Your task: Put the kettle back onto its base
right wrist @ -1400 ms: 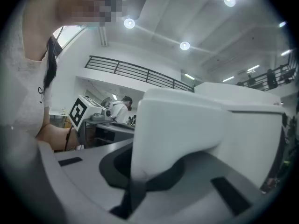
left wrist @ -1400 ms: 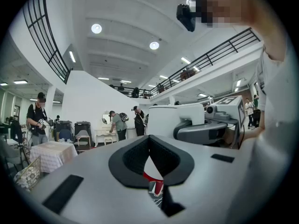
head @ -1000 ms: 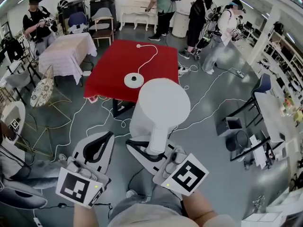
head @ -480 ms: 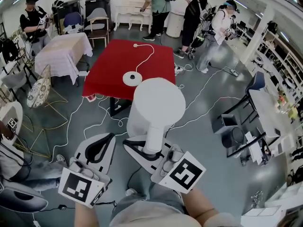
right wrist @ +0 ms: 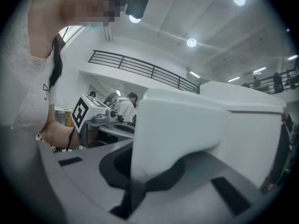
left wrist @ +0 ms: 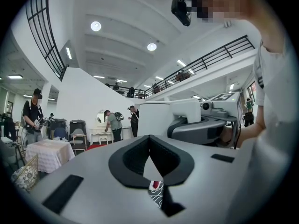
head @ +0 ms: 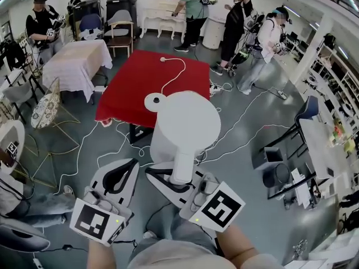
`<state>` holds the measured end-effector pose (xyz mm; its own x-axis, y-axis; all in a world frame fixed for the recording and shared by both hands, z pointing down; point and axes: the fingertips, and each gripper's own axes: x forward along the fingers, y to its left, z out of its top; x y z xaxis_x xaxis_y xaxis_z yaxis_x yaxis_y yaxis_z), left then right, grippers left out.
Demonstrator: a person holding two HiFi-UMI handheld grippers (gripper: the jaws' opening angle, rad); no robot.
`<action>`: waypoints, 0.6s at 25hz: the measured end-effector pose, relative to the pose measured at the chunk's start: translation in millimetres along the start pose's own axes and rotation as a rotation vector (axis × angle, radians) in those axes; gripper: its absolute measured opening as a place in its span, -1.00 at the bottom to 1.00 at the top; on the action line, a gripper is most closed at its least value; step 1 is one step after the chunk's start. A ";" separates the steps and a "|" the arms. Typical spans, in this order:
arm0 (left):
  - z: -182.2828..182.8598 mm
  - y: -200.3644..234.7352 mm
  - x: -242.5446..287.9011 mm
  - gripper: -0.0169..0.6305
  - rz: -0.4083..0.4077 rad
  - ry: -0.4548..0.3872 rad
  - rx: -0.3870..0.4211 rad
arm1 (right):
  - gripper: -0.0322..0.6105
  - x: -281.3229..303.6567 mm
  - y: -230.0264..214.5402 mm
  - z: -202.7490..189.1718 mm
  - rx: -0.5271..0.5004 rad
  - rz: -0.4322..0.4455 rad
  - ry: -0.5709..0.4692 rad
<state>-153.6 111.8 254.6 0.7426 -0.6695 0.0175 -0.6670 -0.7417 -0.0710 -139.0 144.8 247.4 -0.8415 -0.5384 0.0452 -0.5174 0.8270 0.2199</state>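
Observation:
In the head view the white kettle (head: pixel 182 125) hangs over the grey floor, short of the red table (head: pixel 134 83). My right gripper (head: pixel 171 179) is shut on its white handle (head: pixel 183 167). The round white base (head: pixel 154 100) lies on the table's near part, its cord (head: pixel 175 72) running to the far edge. My left gripper (head: pixel 127 163) is beside the kettle on the left, shut and holding nothing. In the right gripper view the handle (right wrist: pixel 168 139) fills the space between the jaws. The left gripper view shows the closed jaws (left wrist: pixel 149 139) and the kettle (left wrist: pixel 156 118) beyond.
White cables (head: pixel 241 122) trail across the floor around the table. A table with a white cloth (head: pixel 76 60) and a wire chair (head: pixel 47 108) stand at the left. Several people (head: pixel 235 21) stand behind the red table. A black bin (head: pixel 279 178) sits at the right.
Both grippers and the kettle have drawn a little nearer the red table. In the head view the kettle's top now overlaps the edge of the base.

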 end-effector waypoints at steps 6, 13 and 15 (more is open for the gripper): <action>10.9 11.7 57.8 -0.91 0.071 -0.015 0.006 | -0.88 -8.2 -61.7 -4.8 -0.020 0.079 -0.024; 14.8 17.0 123.6 -0.91 0.171 -0.021 0.005 | -0.88 -25.6 -127.7 -18.7 -0.044 0.182 -0.039; 15.6 17.1 140.4 -0.91 0.194 -0.024 0.010 | -0.88 -31.3 -144.1 -24.7 -0.049 0.203 -0.040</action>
<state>-59.8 5.8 240.3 0.6016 -0.7985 -0.0214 -0.7971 -0.5985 -0.0802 -34.3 38.5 238.4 -0.9338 -0.3535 0.0550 -0.3288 0.9086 0.2573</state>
